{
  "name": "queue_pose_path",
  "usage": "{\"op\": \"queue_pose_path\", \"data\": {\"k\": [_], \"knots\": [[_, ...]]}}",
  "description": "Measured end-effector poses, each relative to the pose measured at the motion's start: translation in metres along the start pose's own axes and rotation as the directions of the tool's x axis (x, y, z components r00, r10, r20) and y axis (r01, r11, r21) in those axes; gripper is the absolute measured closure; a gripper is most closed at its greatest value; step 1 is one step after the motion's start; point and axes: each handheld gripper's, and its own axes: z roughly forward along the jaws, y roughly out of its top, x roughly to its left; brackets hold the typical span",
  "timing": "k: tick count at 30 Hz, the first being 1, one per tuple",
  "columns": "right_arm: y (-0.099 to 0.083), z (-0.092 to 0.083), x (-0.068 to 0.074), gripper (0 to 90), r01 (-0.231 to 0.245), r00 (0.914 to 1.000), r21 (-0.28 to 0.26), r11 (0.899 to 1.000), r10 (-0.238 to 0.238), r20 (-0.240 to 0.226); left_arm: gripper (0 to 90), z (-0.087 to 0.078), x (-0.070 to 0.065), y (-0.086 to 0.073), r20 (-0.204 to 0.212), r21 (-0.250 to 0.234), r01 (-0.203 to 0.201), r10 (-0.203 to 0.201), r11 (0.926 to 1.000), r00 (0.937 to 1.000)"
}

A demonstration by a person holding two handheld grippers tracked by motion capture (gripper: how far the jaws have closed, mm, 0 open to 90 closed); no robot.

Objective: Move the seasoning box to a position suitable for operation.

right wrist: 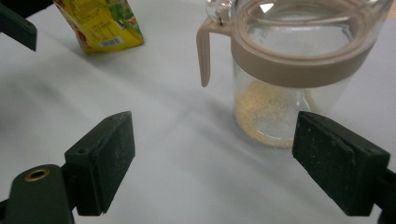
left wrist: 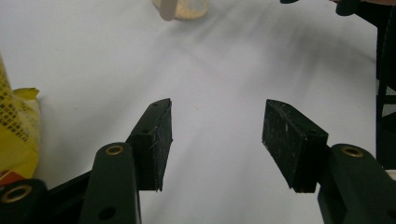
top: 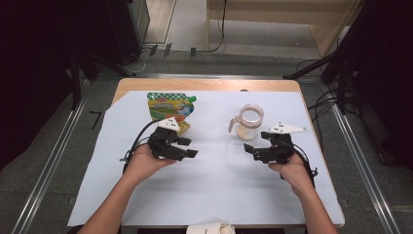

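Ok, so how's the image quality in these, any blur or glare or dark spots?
High view: evenly lit white table cover, dark at both side edges. Left gripper view: cover streaked with blur, pouch soft, jaws sharp. Right gripper view: glass jug fairly clear, a small bright glint on its rim.

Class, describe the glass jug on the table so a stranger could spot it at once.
Start at the white sheet covering the table. On its far right part, just beyond the right claw, stands the jug. Unlike the flat, colourful pouch to its left, it is clear glass with a beige rim and handle.
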Motion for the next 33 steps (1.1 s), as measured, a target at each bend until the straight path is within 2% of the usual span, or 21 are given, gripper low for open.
{"op": "queue_pose_path", "data": {"k": [2,5,6,7,9,10,12,14,17,23,28,33], "knots": [[0.001,-0.001,0.001,13.5,-0.003,1.0000,-0.007,1.000,0.003,0.000,42.9,0.000,0.001,0.000,0.001,-0.003,0.003,-0.003,1.0000,1.0000],[0.004,0.000,0.005,13.2,-0.002,1.0000,0.011,1.000,0.002,0.005,42.6,-0.001,0.003,0.000,0.005,0.001,0.010,-0.010,0.9999,0.9999],[0.004,0.001,0.006,13.2,0.012,0.9999,0.015,1.000,-0.013,0.002,42.6,0.000,0.003,0.000,0.006,0.003,0.008,-0.008,1.0000,1.0000],[0.003,0.002,0.008,14.6,0.029,0.9995,0.035,0.999,-0.028,-0.016,42.6,0.000,0.003,0.000,0.007,0.003,0.006,-0.006,1.0000,1.0000],[0.004,0.002,0.009,16.1,0.028,0.9992,0.043,0.999,-0.027,-0.029,42.6,0.000,0.003,0.000,0.008,0.004,0.003,-0.003,1.0000,1.0000],[0.004,0.002,0.011,16.4,0.023,0.9990,0.044,0.999,-0.022,-0.040,42.6,0.000,0.003,0.000,0.007,0.004,0.002,-0.002,1.0000,1.0000],[0.005,0.002,0.012,17.1,0.043,0.9981,0.036,0.998,-0.041,-0.045,42.6,0.000,0.004,-0.001,0.010,0.003,0.003,-0.003,1.0000,0.9999],[0.006,0.002,0.014,25.4,0.056,0.9970,0.027,0.998,-0.054,-0.055,42.5,-0.001,0.005,-0.001,0.011,0.001,0.004,-0.004,1.0000,0.9999],[0.006,0.000,0.017,37.3,0.099,0.9937,0.019,0.995,-0.098,-0.055,42.1,-0.002,0.005,-0.001,0.007,-0.002,0.006,-0.006,1.0000,1.0000],[0.007,-0.003,0.015,45.1,0.092,0.9938,0.024,0.995,-0.090,-0.065,41.0,-0.003,0.005,-0.001,0.010,-0.003,-0.001,0.001,1.0000,1.0000],[0.008,-0.004,0.017,48.3,0.095,0.9936,0.028,0.995,-0.093,-0.064,41.1,-0.004,0.005,-0.001,0.012,-0.009,-0.002,0.002,1.0000,0.9999],[0.008,-0.005,0.017,51.4,0.076,0.9951,0.035,0.996,-0.074,-0.066,40.9,-0.005,0.005,-0.001,0.008,-0.009,-0.003,0.003,1.0000,1.0000]]}}
